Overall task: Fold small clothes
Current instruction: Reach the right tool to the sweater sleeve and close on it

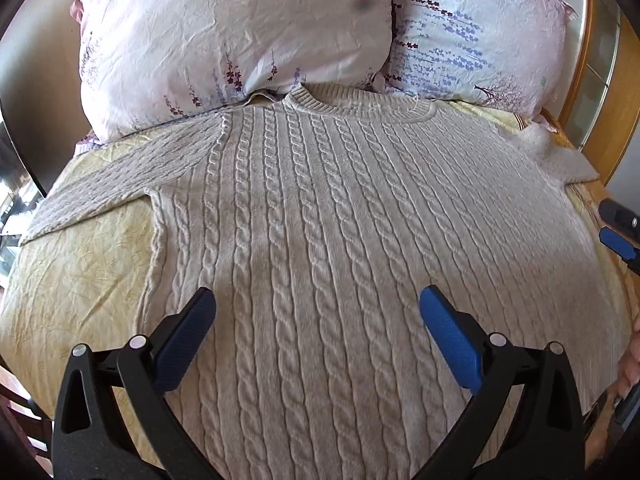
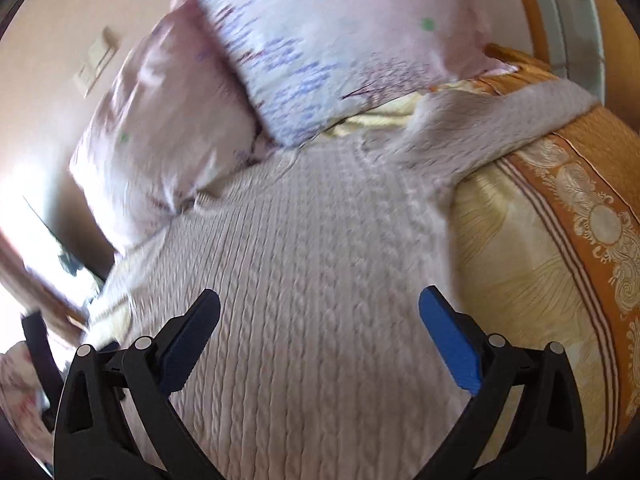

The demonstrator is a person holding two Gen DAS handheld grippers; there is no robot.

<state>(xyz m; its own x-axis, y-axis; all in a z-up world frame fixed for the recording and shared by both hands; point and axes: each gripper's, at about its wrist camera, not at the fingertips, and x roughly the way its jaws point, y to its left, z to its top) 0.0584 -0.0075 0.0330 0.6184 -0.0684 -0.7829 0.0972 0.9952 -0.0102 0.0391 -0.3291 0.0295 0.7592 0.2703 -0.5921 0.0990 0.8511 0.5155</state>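
Observation:
A cream cable-knit sweater (image 1: pixel 320 208) lies flat on the bed, neck toward the pillows, both sleeves spread out. My left gripper (image 1: pixel 318 300) is open and empty, hovering above the sweater's lower middle. My right gripper (image 2: pixel 320 300) is open and empty above the sweater (image 2: pixel 304 264) near its right side; that view is blurred. The right sleeve (image 2: pixel 492 124) reaches the bed's right edge. The right gripper's blue fingers (image 1: pixel 618 242) show at the right edge of the left wrist view.
Two floral pillows (image 1: pixel 232 40) (image 1: pixel 472 36) stand at the head of the bed, touching the sweater's collar. A yellow bedspread (image 1: pixel 80 272) with an orange patterned border (image 2: pixel 592 208) lies under the sweater. A wooden bed frame (image 1: pixel 588 60) is at the right.

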